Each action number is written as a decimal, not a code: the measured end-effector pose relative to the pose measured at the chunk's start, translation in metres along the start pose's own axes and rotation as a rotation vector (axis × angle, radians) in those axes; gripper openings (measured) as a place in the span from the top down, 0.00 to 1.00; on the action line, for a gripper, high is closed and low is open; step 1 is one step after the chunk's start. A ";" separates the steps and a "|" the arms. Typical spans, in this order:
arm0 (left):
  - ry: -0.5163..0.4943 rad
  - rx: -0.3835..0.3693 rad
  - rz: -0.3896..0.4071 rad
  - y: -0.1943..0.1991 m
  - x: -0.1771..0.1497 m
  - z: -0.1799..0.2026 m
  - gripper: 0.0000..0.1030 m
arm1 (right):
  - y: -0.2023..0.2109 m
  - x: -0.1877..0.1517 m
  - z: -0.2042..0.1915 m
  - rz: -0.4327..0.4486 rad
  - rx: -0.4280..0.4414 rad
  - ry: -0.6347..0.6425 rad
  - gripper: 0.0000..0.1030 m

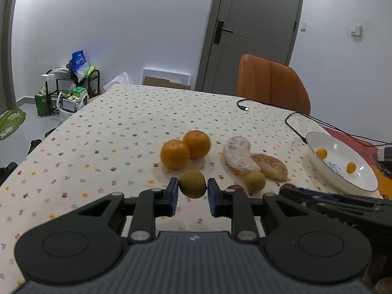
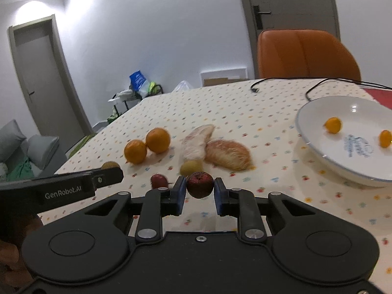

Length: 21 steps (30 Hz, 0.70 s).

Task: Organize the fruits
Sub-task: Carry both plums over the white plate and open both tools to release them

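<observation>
While my left gripper [image 1: 192, 188] pinches a green fruit [image 1: 192, 183] just before the two oranges [image 1: 185, 152], my right gripper [image 2: 199, 188] clamps a dark red fruit [image 2: 199, 184]. Both look bound for the plate [image 2: 316, 117] at right, where two small yellow fruits [image 2: 332, 125] already sit.

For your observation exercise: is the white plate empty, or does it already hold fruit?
Not empty: the white plate holds two small orange fruits, seen in both wrist views.
</observation>
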<state>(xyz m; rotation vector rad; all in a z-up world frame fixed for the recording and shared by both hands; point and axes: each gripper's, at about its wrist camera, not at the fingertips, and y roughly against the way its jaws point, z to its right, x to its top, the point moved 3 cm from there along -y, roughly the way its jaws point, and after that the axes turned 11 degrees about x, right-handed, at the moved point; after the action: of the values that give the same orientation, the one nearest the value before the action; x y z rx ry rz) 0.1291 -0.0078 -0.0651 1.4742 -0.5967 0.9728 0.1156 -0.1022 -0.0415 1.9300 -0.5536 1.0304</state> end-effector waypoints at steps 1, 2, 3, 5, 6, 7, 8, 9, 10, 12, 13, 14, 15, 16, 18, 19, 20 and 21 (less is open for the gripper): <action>-0.004 -0.002 0.001 0.001 0.000 0.003 0.77 | 0.003 0.000 0.002 0.007 -0.004 -0.004 0.78; -0.007 -0.004 0.001 0.001 0.000 0.005 0.77 | 0.007 0.001 0.005 0.014 -0.009 -0.007 0.78; -0.011 -0.007 0.002 0.002 0.000 0.008 0.77 | 0.010 0.001 0.008 0.019 -0.012 -0.009 0.78; -0.019 -0.013 0.005 0.003 0.000 0.014 0.77 | 0.016 0.001 0.013 0.028 -0.018 -0.013 0.78; -0.023 -0.014 0.007 0.004 0.000 0.016 0.77 | 0.019 0.002 0.015 0.033 -0.023 -0.015 0.78; -0.029 -0.016 0.009 0.005 0.000 0.020 0.77 | 0.021 0.002 0.017 0.037 -0.026 -0.016 0.78; -0.032 -0.019 0.011 0.006 0.000 0.022 0.77 | 0.024 0.002 0.019 0.042 -0.029 -0.019 0.78; -0.035 -0.023 0.012 0.006 0.000 0.025 0.77 | 0.026 0.002 0.021 0.045 -0.032 -0.021 0.78; -0.039 -0.025 0.013 0.007 0.000 0.028 0.77 | 0.028 0.002 0.022 0.049 -0.034 -0.023 0.78; -0.046 -0.031 0.015 0.008 0.001 0.033 0.77 | 0.033 0.002 0.025 0.058 -0.039 -0.026 0.78; -0.051 -0.035 0.017 0.009 0.001 0.036 0.77 | 0.034 0.002 0.027 0.062 -0.042 -0.027 0.78; -0.055 -0.038 0.019 0.010 0.002 0.040 0.77 | 0.036 0.002 0.028 0.067 -0.045 -0.030 0.78; -0.060 -0.040 0.022 0.010 0.002 0.042 0.77 | 0.038 0.003 0.031 0.073 -0.049 -0.032 0.78; -0.065 -0.043 0.025 0.010 0.003 0.045 0.77 | 0.040 0.003 0.033 0.079 -0.053 -0.035 0.78; -0.071 -0.050 0.030 0.011 0.005 0.050 0.77 | 0.045 0.004 0.037 0.090 -0.061 -0.039 0.78; -0.074 -0.053 0.032 0.011 0.005 0.053 0.77 | 0.046 0.004 0.039 0.095 -0.065 -0.041 0.78; -0.078 -0.055 0.034 0.012 0.006 0.056 0.77 | 0.049 0.004 0.042 0.100 -0.069 -0.044 0.78; -0.082 -0.059 0.037 0.011 0.007 0.059 0.77 | 0.051 0.004 0.044 0.104 -0.073 -0.047 0.78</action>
<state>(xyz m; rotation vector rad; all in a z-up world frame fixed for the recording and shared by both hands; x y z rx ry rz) 0.1366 -0.0655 -0.0496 1.4607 -0.7078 0.9192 0.1027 -0.1666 -0.0265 1.8815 -0.7145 1.0183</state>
